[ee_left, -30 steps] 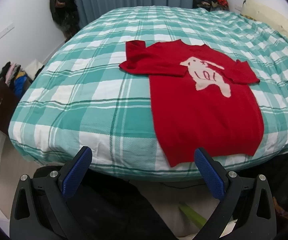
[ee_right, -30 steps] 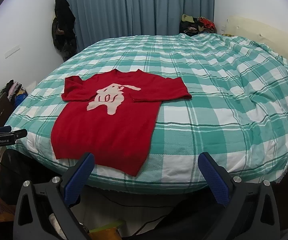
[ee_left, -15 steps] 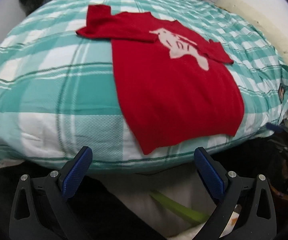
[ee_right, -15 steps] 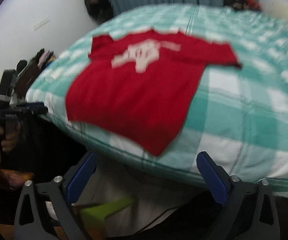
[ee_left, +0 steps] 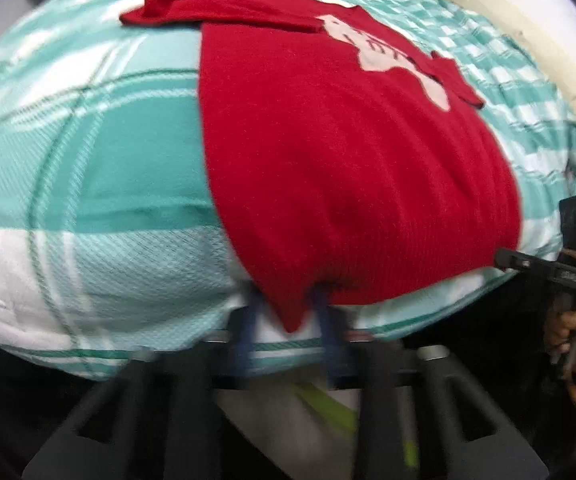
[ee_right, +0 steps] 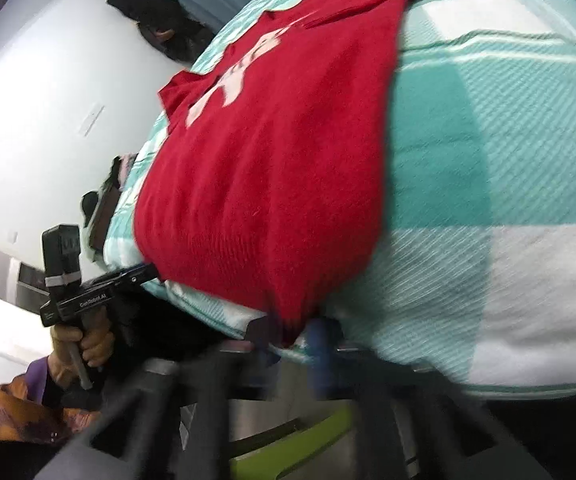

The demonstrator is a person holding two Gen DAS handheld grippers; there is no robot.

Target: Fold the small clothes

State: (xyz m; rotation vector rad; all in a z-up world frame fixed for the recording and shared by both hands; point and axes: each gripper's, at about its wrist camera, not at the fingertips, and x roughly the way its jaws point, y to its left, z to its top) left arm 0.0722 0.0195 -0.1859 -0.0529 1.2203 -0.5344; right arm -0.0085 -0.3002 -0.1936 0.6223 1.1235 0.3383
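Note:
A red sweater (ee_left: 348,160) with a white animal figure lies flat on the teal plaid bed cover (ee_left: 107,160), its hem at the near edge. My left gripper (ee_left: 290,322) is blurred and shut on the hem's left corner, which hangs between its blue fingers. In the right wrist view the same sweater (ee_right: 267,160) fills the middle. My right gripper (ee_right: 292,336) has the hem's right corner between its fingers, and its jaws are closing on it. Each view also shows the other gripper at the opposite corner: the right gripper (ee_left: 502,258) and the left gripper (ee_right: 147,272).
The bed cover (ee_right: 488,160) drops away at the near edge. Dark clothes (ee_right: 159,20) hang on the white wall. A cream headboard (ee_left: 528,52) runs along the far right. A green strip (ee_right: 296,440) lies below the bed. A person's hand (ee_right: 83,344) holds the left gripper's handle.
Both grippers came down and forward to the bed's near edge. Their jaws went from wide open to nearly together, each around one bottom corner of the sweater.

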